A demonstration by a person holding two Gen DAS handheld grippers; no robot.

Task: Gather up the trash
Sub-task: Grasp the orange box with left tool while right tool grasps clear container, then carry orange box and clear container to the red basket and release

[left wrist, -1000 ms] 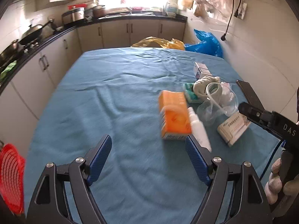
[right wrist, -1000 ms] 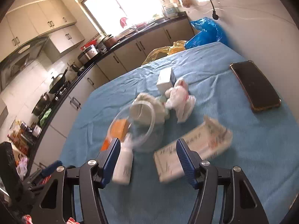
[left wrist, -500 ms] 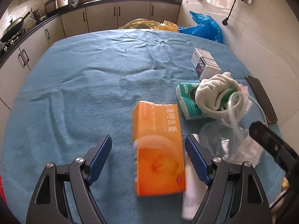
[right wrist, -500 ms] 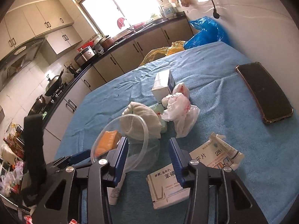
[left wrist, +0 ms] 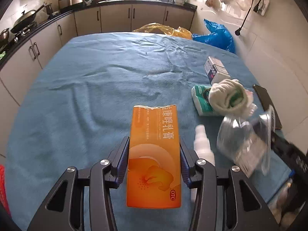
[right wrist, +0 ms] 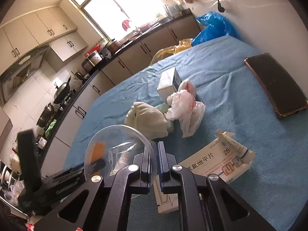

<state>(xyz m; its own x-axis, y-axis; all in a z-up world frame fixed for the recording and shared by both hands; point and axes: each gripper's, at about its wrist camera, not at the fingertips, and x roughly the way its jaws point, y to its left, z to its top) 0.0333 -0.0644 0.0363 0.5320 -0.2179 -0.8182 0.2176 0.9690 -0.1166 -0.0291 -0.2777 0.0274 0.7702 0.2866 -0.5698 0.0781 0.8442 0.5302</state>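
Note:
An orange medicine box (left wrist: 154,123) lies on the blue tablecloth (left wrist: 86,96) between the pads of my left gripper (left wrist: 153,144). Its jaws are closing and both pads touch the box's long sides. My right gripper (right wrist: 153,152) is shut on the rim of a clear plastic cup (right wrist: 115,150), which appears blurred at the right of the left wrist view (left wrist: 242,144). A white spray bottle (left wrist: 203,144) lies just right of the orange box. A white pill box (right wrist: 215,161) rests under and right of the right gripper.
Further back lie a pale rolled cloth (right wrist: 148,119), a crumpled white plastic bag (right wrist: 184,107), a green tissue packet (left wrist: 201,100) and a small white carton (left wrist: 215,70). A dark phone (right wrist: 275,84) lies by the wall. A red basket (left wrist: 2,188) shows at the left edge.
My left gripper came forward and down over the orange box and its jaws narrowed onto it. The right jaws went from wide apart to shut on the cup's rim.

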